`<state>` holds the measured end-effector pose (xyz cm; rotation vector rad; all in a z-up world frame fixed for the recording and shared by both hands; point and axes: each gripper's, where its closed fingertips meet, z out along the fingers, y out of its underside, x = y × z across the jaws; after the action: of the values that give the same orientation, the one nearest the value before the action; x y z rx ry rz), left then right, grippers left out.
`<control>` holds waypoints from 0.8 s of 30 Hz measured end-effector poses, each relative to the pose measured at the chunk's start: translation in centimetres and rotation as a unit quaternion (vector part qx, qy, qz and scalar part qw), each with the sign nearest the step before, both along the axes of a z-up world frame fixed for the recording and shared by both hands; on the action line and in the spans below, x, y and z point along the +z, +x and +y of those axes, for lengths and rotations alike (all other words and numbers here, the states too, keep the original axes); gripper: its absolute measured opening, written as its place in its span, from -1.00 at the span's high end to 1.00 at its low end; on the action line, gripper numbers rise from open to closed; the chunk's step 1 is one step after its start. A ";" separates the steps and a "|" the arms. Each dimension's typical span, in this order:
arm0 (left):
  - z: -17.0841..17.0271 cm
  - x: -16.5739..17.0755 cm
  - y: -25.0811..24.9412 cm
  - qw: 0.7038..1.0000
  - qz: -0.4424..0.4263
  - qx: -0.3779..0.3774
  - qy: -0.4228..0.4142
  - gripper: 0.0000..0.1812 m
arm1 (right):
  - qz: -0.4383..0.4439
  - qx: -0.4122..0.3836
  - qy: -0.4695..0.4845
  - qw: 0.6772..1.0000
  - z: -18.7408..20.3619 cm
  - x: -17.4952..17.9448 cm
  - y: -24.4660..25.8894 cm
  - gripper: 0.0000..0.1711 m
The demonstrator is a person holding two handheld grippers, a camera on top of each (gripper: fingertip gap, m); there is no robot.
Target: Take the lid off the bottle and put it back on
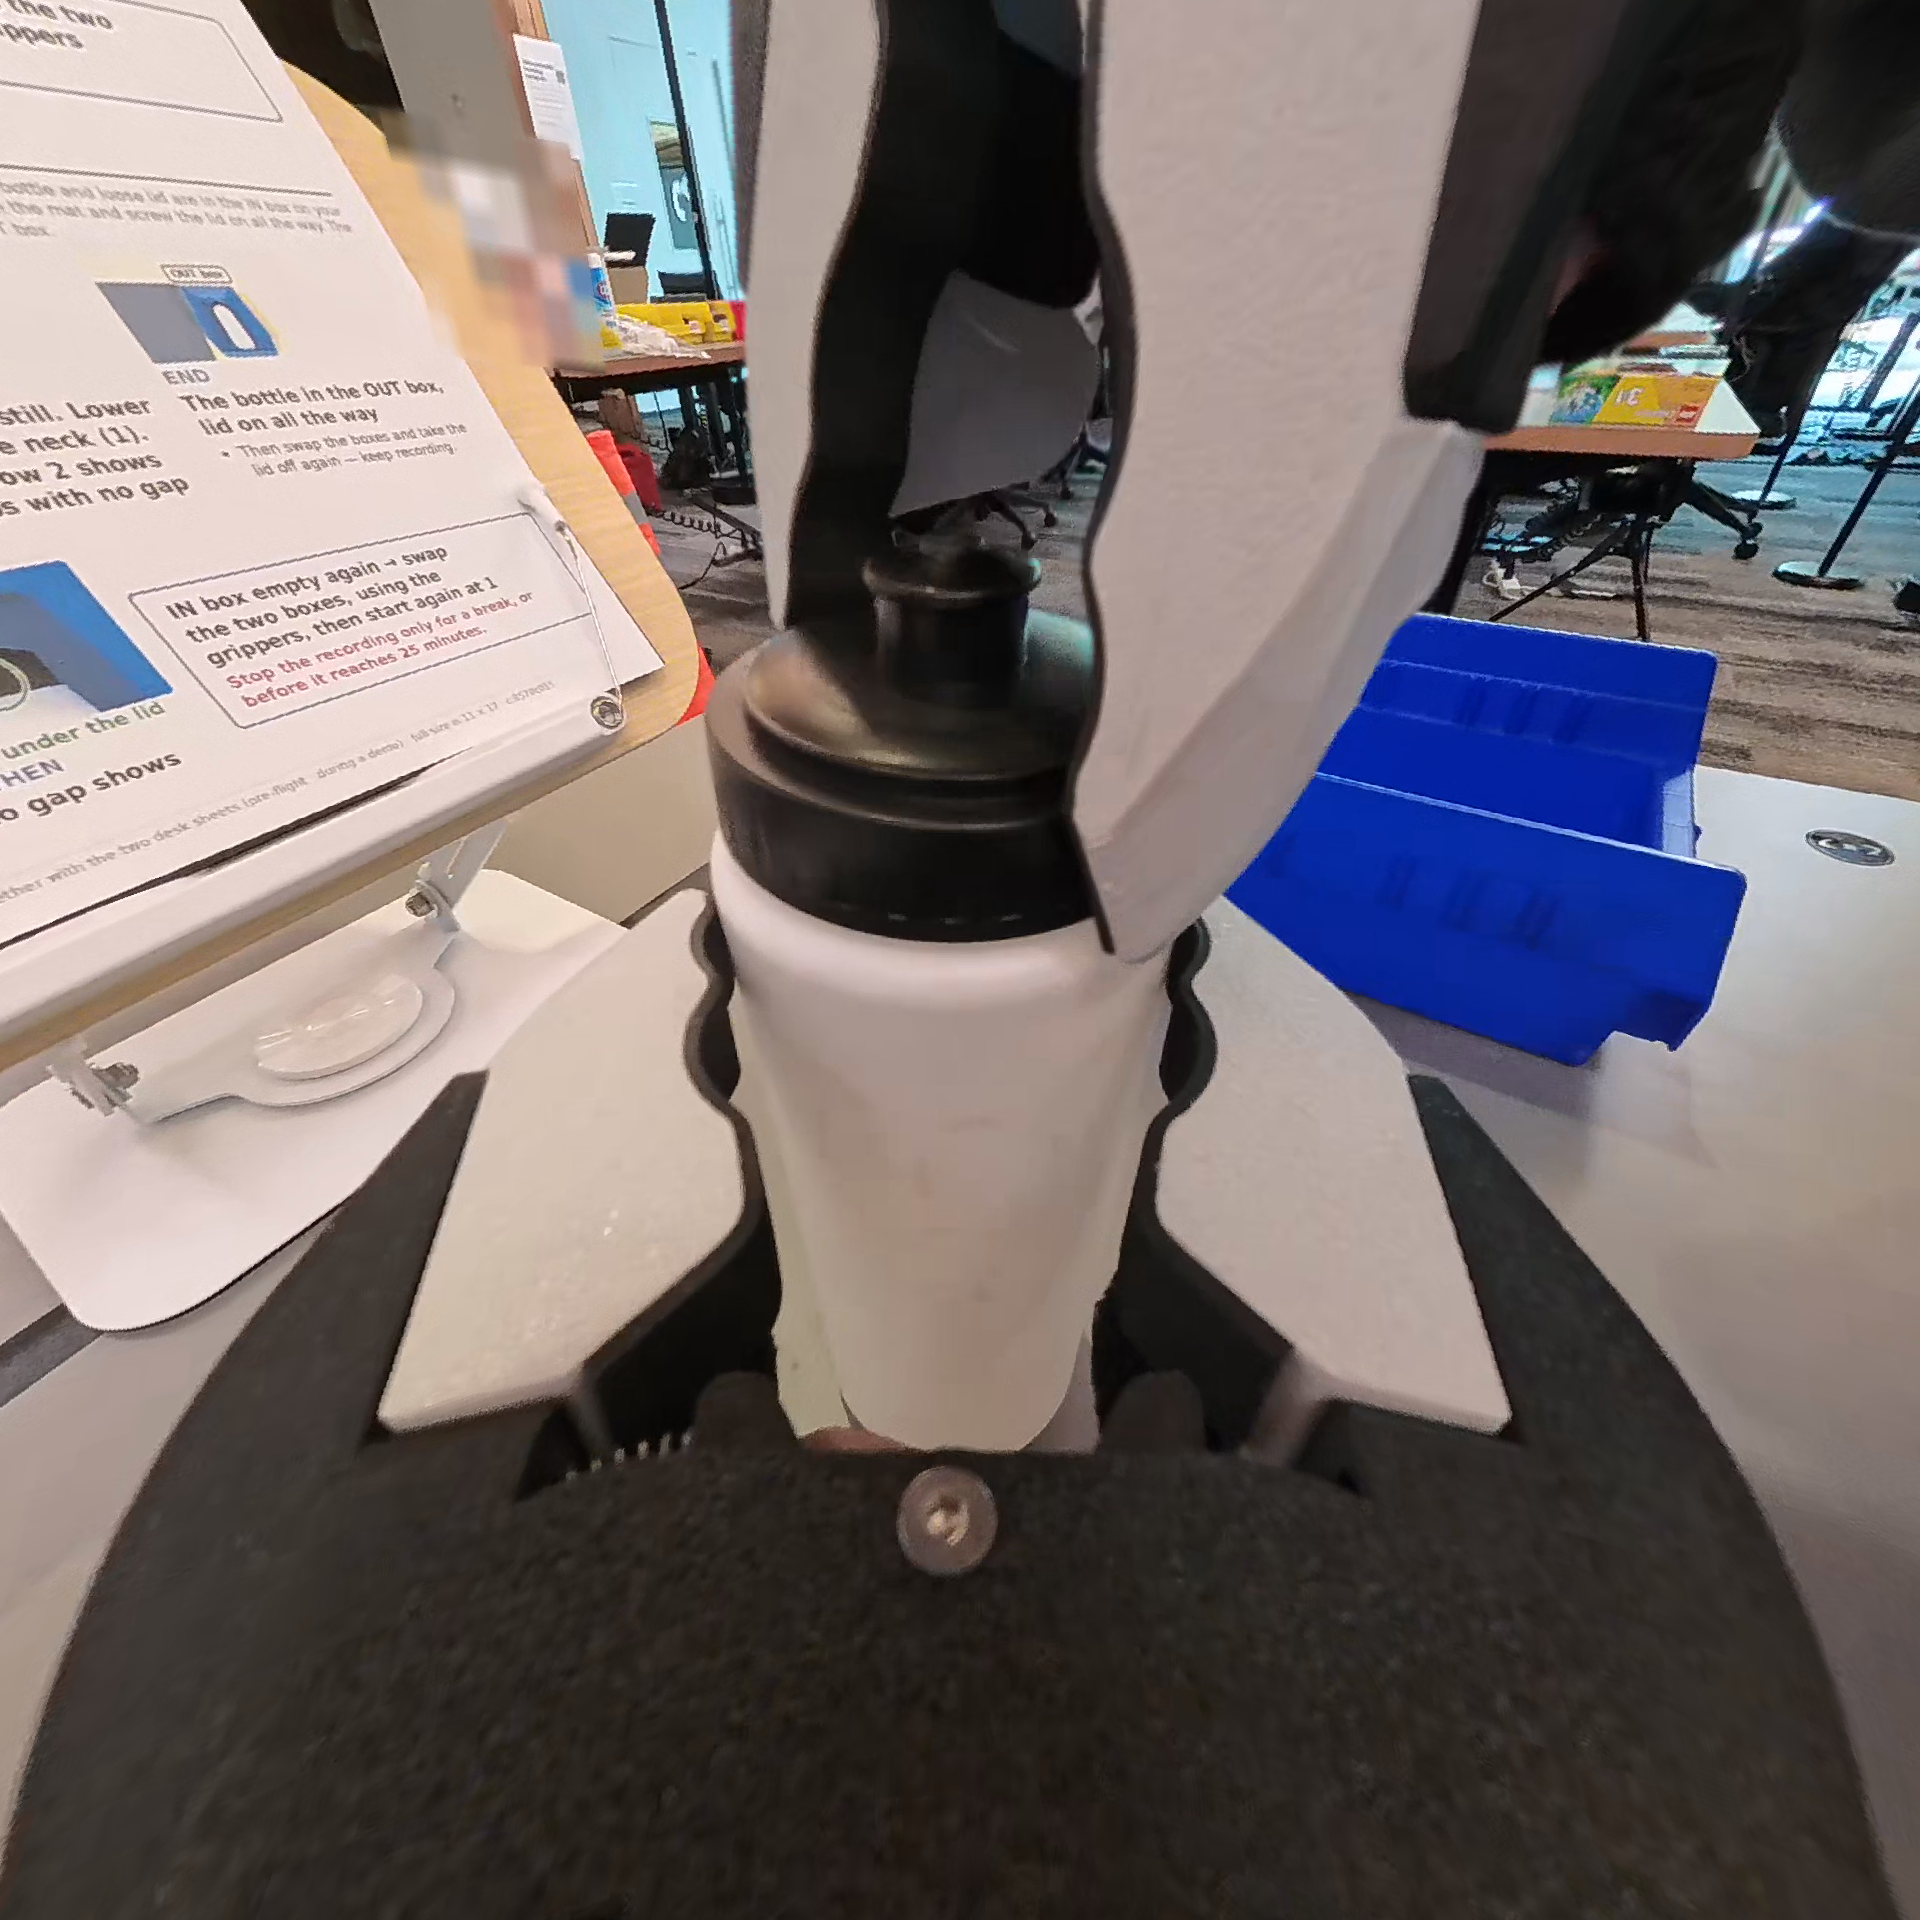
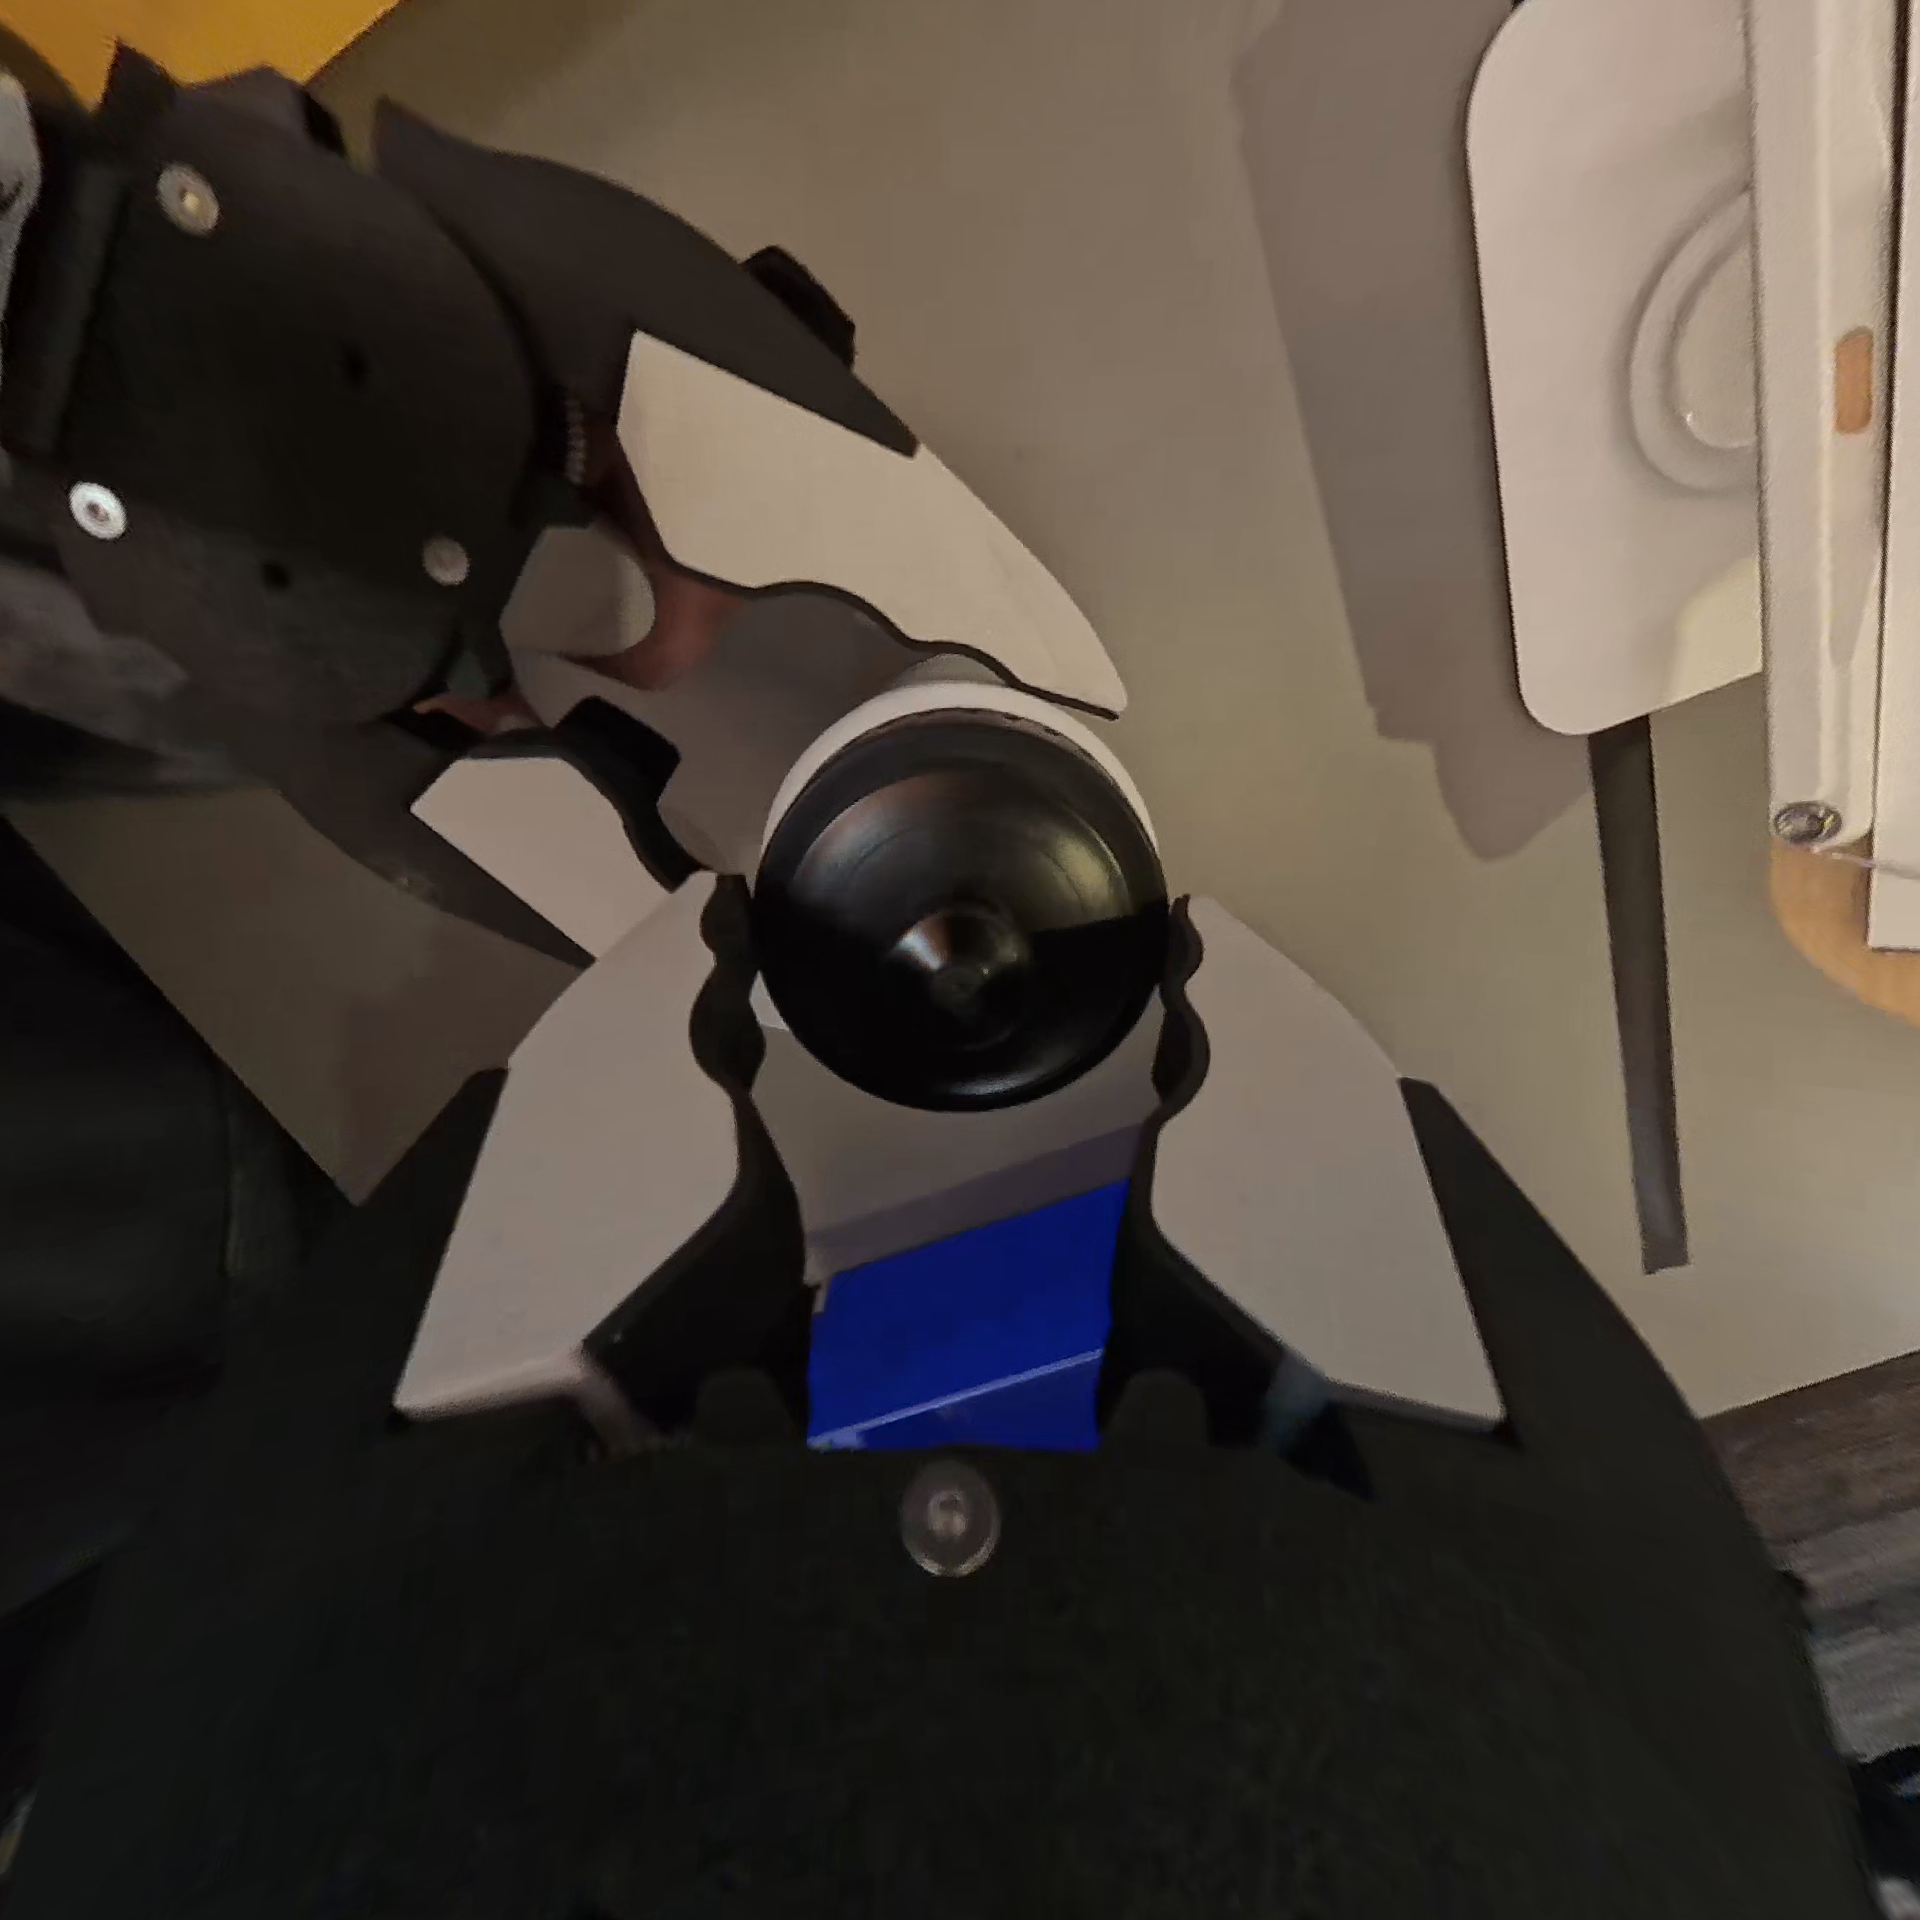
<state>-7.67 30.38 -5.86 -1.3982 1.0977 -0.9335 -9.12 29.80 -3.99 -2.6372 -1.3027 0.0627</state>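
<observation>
Bottle point(image 1: 935, 1143) between fingers point(image 1: 582, 1195); blue bin point(image 1: 1507, 831) beside.

The white plastic bottle point(image 1: 935, 1143) stands upright above the pale worktop point(image 1: 1714, 1195), its black lid point(image 1: 894, 790) with a narrower drinking spout on top sitting on the neck, a thin seam showing where lid meets the white body.
</observation>
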 end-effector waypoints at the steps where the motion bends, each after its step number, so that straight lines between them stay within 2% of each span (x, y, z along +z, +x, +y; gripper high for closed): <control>1: -0.1 0.0 0.0 1.000 -0.002 -0.005 0.001 0.11 | -0.006 0.024 -0.001 1.000 -0.1 0.0 0.0 0.13; 6: -0.2 0.0 0.3 1.000 -0.007 -0.026 -0.001 0.11 | -0.035 0.193 -0.016 0.980 -0.2 0.0 0.5 0.12; 10: 0.3 0.0 0.6 0.999 -0.014 -0.045 -0.016 0.11 | -0.053 0.325 -0.040 0.943 0.5 -0.1 0.8 0.12; 14: 0.4 0.0 0.7 0.998 -0.014 -0.064 -0.024 0.11 | -0.089 0.472 -0.052 0.875 1.1 -0.1 1.1 0.12; 18: 0.1 0.0 0.7 0.996 -0.010 -0.080 -0.022 0.11 | -0.133 0.602 -0.032 0.787 1.1 0.0 1.1 0.12; 21: 0.0 -0.1 0.6 0.996 -0.007 -0.085 -0.021 0.11 | -0.157 0.679 -0.016 0.717 1.1 0.0 1.0 0.12; 24: 0.0 -0.1 0.6 0.996 -0.008 -0.086 -0.021 0.12 | -0.170 0.721 -0.004 0.671 1.2 0.1 0.9 0.12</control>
<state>-7.08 30.33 -5.92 -1.3437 1.2069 -1.0936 -8.21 31.03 -3.94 -0.9107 -3.0565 -0.2040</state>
